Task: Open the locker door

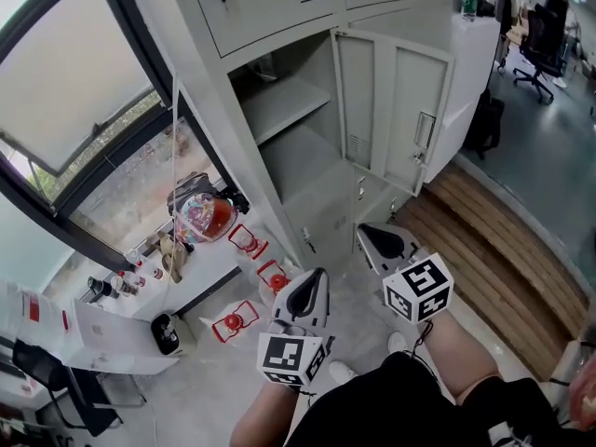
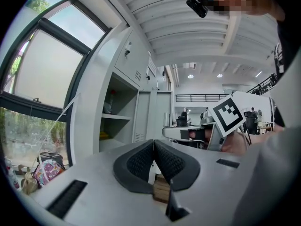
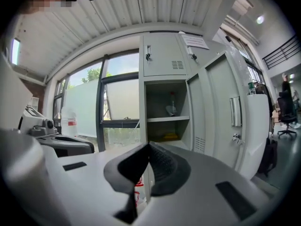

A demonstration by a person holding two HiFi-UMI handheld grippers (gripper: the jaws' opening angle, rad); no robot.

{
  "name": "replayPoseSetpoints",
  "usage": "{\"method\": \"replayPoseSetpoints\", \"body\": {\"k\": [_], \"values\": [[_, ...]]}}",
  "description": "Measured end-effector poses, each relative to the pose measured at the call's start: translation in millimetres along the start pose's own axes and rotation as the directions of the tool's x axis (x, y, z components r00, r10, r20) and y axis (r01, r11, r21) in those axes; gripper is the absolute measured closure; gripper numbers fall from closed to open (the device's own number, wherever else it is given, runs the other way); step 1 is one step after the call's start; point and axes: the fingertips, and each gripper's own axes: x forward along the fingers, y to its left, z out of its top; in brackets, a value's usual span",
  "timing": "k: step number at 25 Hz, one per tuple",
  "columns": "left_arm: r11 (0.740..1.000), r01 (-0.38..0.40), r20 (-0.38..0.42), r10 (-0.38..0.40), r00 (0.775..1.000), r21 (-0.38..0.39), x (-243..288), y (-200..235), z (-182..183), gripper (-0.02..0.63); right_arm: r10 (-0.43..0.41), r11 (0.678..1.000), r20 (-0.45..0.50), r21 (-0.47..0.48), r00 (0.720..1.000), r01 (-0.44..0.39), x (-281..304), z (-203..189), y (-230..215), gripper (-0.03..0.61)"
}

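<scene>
Here, grey locker door [image 1: 400,110] standing wide open right of its compartment [image 1: 298,128], left claw [image 1: 317,279] and right claw [image 1: 367,232] both closed on nothing, well short of it, paper notice [image 3: 195,41] on an upper locker, print too small to read

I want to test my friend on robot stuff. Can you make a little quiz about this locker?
1. True or false: the locker door is closed.
2. Pick one. The right gripper has its jaws: A) wide apart; B) together, holding nothing; C) clamped on the door handle.
3. Fill in: the thing lying under the shelf is ____ in colour.

Key: 1 false; 2 B; 3 yellow.
</scene>
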Motion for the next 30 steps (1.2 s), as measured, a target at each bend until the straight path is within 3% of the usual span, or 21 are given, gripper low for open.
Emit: {"method": "replayPoseSetpoints", "body": {"k": [10,17,30], "values": [[0.996,-0.091,0.013,0.092,0.996,-0.017,3,-10,4,0.597,0.13,0.991,-0.024,-0.009,0.991,-0.13,-11,-3,13,0.525],[0.988,-0.151,0.009,0.152,0.988,-0.039,21,-41,-2,0.597,0.231,0.973,-0.047,-0.022,0.972,-0.232,-35,-13,7,0.525],[0.974,-0.226,0.003,0.226,0.974,-0.007,32,-99,-6,0.597,0.316,0.949,-0.017,-0.011,0.949,-0.316,-81,-18,-20,0.525]]}}
